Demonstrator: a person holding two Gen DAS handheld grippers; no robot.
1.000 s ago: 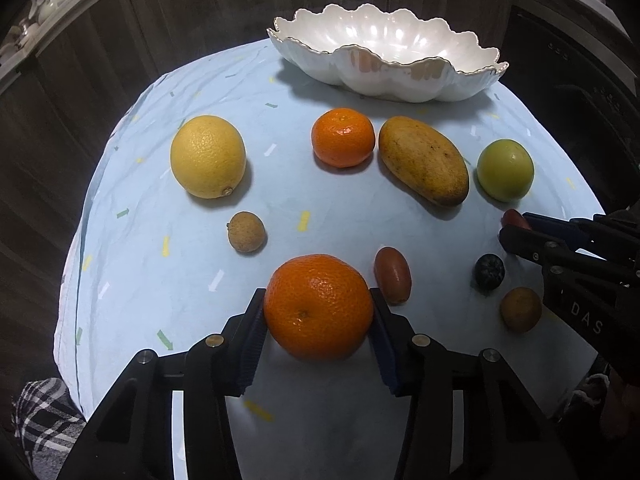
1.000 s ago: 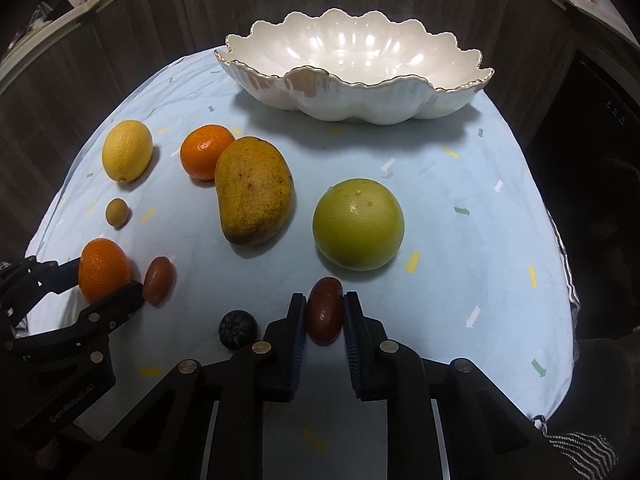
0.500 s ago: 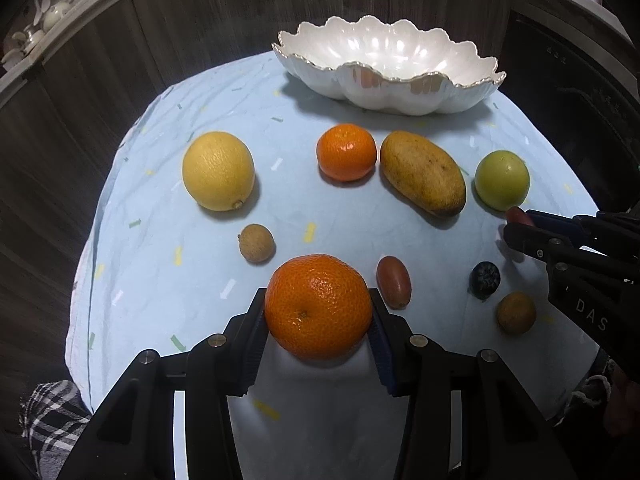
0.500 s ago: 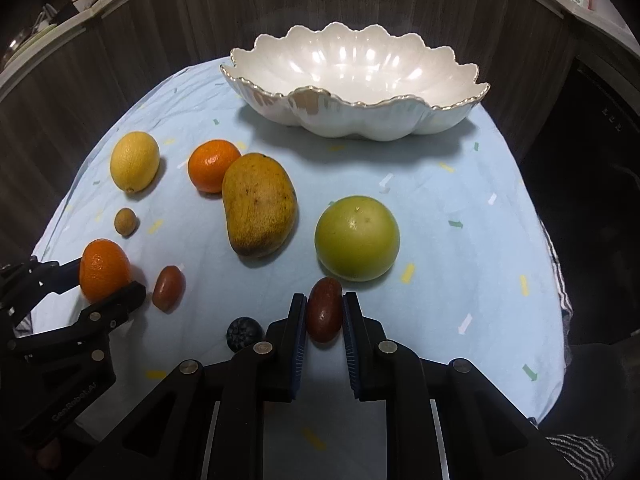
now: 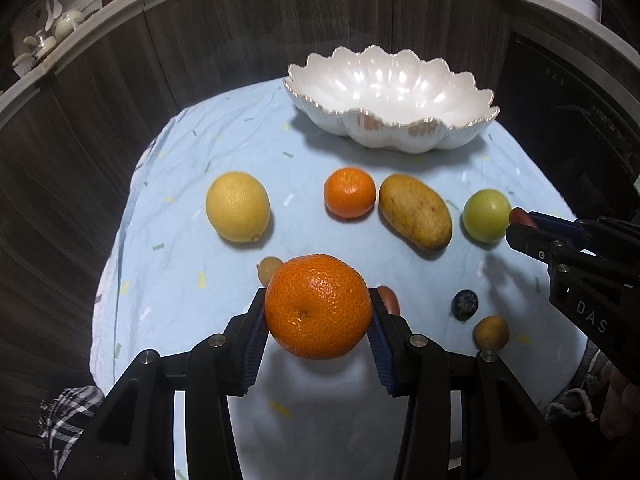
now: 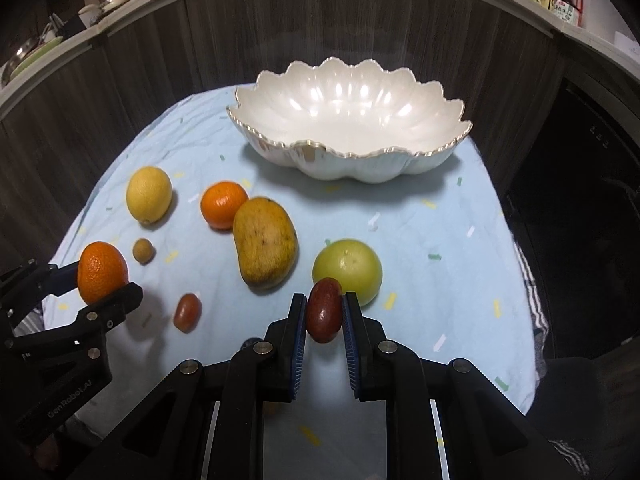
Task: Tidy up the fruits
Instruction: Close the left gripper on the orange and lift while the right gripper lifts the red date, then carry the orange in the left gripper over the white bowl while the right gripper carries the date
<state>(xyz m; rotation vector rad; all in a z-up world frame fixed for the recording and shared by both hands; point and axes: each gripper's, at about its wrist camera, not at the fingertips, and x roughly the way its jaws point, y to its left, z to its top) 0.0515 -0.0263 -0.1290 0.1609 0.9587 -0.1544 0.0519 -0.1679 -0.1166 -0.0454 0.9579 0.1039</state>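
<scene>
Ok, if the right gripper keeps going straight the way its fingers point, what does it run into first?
Probably the green fruit: it sits just beyond the red fruit held by the right gripper, slightly right of center. The gripper looks lifted, so it might pass over and reach the white bowl instead; depth is unclear.

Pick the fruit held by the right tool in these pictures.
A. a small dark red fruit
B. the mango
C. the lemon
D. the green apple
A: in the right wrist view the right tool is shut on a small dark red fruit, while the left tool holds an orange.
</scene>
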